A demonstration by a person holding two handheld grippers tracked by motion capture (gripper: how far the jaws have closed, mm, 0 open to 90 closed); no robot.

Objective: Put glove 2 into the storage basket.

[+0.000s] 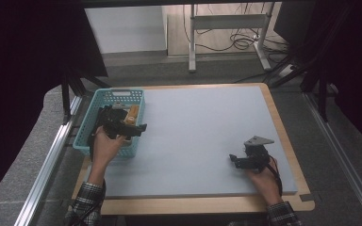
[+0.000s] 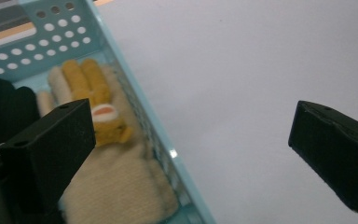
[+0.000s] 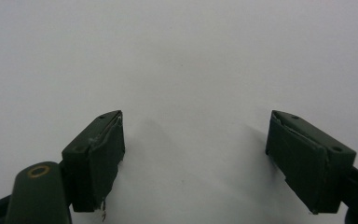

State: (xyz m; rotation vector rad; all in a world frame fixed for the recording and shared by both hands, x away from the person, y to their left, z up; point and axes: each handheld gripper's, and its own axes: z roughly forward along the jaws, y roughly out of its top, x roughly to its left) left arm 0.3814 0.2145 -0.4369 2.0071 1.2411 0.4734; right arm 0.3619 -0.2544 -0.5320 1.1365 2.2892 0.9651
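The left gripper, jaws spread and empty, hovers over the turquoise perforated plastic basket at the tabletop's left edge, seemingly lining up on the cream-and-mustard knitted glove inside; the right gripper idles agape near the front-right corner.

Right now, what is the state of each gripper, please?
Left gripper: open, holding nothing, over the rim of the blue basket with the cream glove.
Right gripper: open, empty, over the grey table.
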